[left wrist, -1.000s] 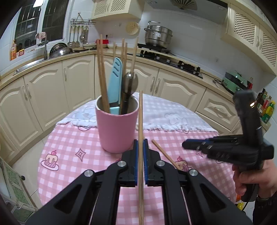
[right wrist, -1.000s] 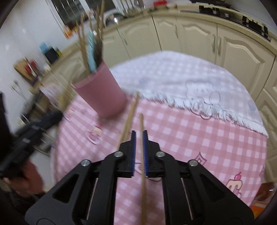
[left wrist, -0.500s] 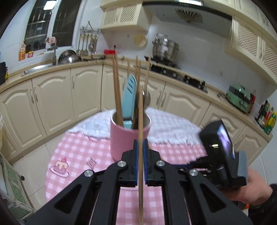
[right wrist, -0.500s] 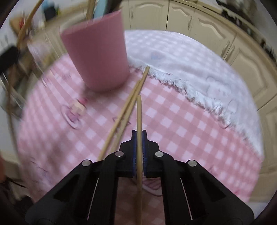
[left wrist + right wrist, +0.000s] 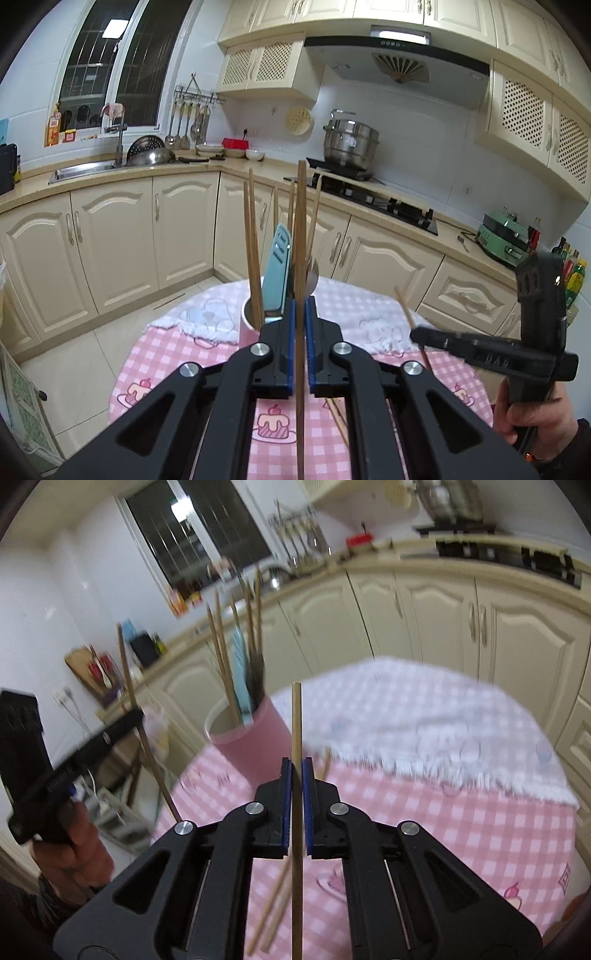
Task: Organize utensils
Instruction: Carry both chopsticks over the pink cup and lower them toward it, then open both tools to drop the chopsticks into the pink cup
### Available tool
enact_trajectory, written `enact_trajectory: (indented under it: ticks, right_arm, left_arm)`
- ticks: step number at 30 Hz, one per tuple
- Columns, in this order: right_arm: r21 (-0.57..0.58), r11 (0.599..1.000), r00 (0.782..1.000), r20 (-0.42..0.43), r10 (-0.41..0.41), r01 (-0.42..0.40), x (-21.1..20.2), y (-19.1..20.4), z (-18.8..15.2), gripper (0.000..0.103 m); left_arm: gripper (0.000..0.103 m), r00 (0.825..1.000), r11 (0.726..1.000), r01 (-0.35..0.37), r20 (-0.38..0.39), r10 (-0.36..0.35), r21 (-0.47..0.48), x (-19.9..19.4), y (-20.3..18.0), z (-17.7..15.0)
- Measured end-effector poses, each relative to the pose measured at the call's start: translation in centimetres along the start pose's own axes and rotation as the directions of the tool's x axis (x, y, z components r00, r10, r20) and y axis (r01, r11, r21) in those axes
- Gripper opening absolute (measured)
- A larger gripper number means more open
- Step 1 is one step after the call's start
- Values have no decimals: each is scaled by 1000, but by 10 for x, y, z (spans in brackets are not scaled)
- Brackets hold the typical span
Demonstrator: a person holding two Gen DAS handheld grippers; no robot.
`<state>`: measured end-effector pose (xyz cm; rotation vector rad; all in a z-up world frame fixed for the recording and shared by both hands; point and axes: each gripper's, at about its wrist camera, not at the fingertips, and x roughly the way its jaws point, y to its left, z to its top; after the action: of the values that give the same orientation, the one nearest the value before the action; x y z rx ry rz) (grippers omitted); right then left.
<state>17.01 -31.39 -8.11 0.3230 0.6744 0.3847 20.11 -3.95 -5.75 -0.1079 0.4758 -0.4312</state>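
A pink cup point(image 5: 255, 744) stands on the round table; it holds several wooden chopsticks, a light-blue utensil point(image 5: 277, 273) and a metal spoon. In the left wrist view only the cup's rim point(image 5: 248, 314) shows behind my left gripper point(image 5: 300, 306), which is shut on an upright chopstick point(image 5: 301, 229). My right gripper point(image 5: 296, 766) is shut on another chopstick point(image 5: 296, 720), raised above the table to the right of the cup. Two more chopsticks point(image 5: 275, 904) lie on the cloth below the right gripper. Each gripper shows in the other's view: the right gripper point(image 5: 417, 334) and the left gripper point(image 5: 135, 716).
The table carries a pink checked cloth point(image 5: 424, 830) under a white fringed cloth point(image 5: 424, 716). Cream cabinets point(image 5: 110, 236) curve behind it, with a sink point(image 5: 81, 171), a gas hob point(image 5: 373, 199) and a steel pot point(image 5: 351, 142). A rack point(image 5: 22, 398) stands at floor level on the left.
Both grippers have risen with their chopsticks. The right one closed on its chopstick and lifted it off the cloth. The cup now sits lower in the left wrist view.
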Motion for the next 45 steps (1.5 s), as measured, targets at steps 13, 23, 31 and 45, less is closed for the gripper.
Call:
enact_trajectory:
  ticks: [13, 23, 31, 45]
  right_arm:
    - [-72, 997, 910, 410, 65, -39, -25, 62, 99, 6]
    - [-173, 985, 865, 493, 94, -8, 36, 98, 140, 6]
    - [-176, 984, 860, 501, 91, -2, 67, 93, 132, 6]
    - [-106, 993, 882, 471, 0, 56, 53, 65, 110, 77]
  left_arm:
    - [5, 981, 999, -2, 192, -4, 33, -20, 3, 88]
    - [5, 980, 1000, 3, 199, -5, 10, 20, 22, 120]
    - [5, 985, 1000, 7, 171, -6, -5, 52, 34, 114]
    - [75, 991, 999, 3, 132, 1, -35, 61, 48, 83]
